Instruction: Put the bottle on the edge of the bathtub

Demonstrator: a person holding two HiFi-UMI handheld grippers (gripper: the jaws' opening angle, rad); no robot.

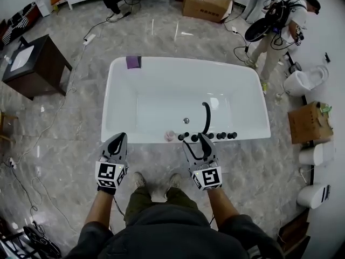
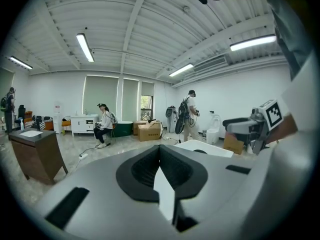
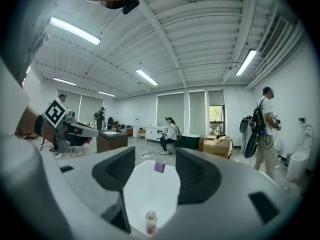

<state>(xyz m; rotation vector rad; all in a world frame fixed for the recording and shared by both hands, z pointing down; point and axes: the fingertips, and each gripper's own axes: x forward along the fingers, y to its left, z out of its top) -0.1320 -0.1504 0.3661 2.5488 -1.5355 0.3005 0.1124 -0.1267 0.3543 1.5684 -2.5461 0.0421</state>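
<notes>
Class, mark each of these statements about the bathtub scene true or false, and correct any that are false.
1. The bottle stands upright on the near rim of the bathtub. True.
2. The right gripper has its jaws clamped on the bottle. False: its jaws stand apart and the bottle stands free on the rim, not pressed by them.
3. A purple item lies on the far rim. True.
4. The left gripper has its jaws wide apart. False: they are together, with nothing between them.
5. The dark spout rises from the far rim. False: it rises from the near rim, among the knobs.
</notes>
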